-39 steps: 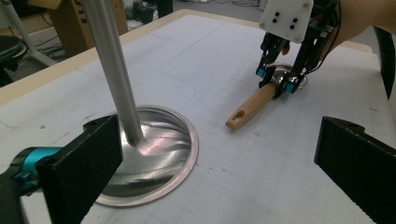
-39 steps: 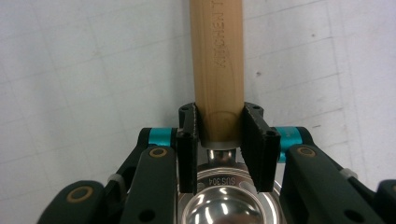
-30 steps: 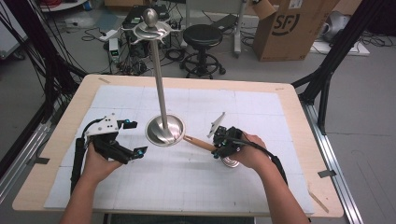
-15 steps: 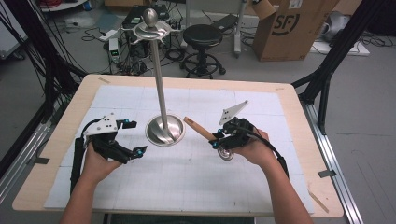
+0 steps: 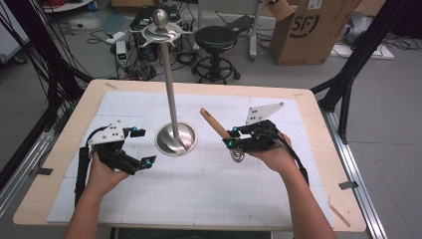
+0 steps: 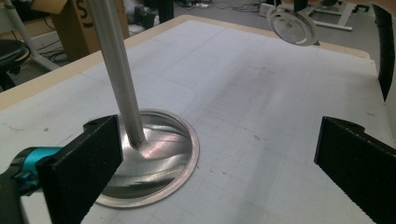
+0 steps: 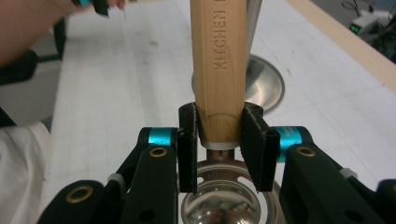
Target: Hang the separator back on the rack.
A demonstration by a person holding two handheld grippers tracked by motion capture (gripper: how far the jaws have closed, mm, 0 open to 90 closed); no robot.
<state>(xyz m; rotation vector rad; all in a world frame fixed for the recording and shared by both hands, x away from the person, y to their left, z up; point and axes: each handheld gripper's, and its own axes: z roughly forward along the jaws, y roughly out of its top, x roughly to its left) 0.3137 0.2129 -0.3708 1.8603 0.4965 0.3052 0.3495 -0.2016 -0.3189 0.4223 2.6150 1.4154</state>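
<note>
Reads "KITCHEN" down the wooden handle (image 7: 219,65) in the right gripper view, letters cut off at the top edge. Small stamped writing on the metal neck below the handle, too blurred to read. Large "SF" on the cardboard box (image 5: 311,30) standing on the floor beyond the table (image 5: 318,129) in the high view.

Right gripper (image 5: 233,139) clamped on the handle near its lower end, both jaws pressed against the wood. Held just to the right of the stand (image 5: 171,89), handle tilted up and toward its pole, apart from it. In the right gripper view, a polished slotted metal head (image 7: 219,200) hanging under the jaws, hardly made out from above.

Left gripper (image 5: 142,147) spread wide and gripping nothing, just to the left of the stand's round base (image 5: 175,139). In the left gripper view, base (image 6: 154,158) and pole seen between the jaws, close by the left jaw; cannot tell whether touching. Same view catches the shiny head of the utensil (image 6: 292,25) from below, lifted clear of the table beyond the stand.

Stand upright near the table's middle, ball top and hooked crown bare.
</note>
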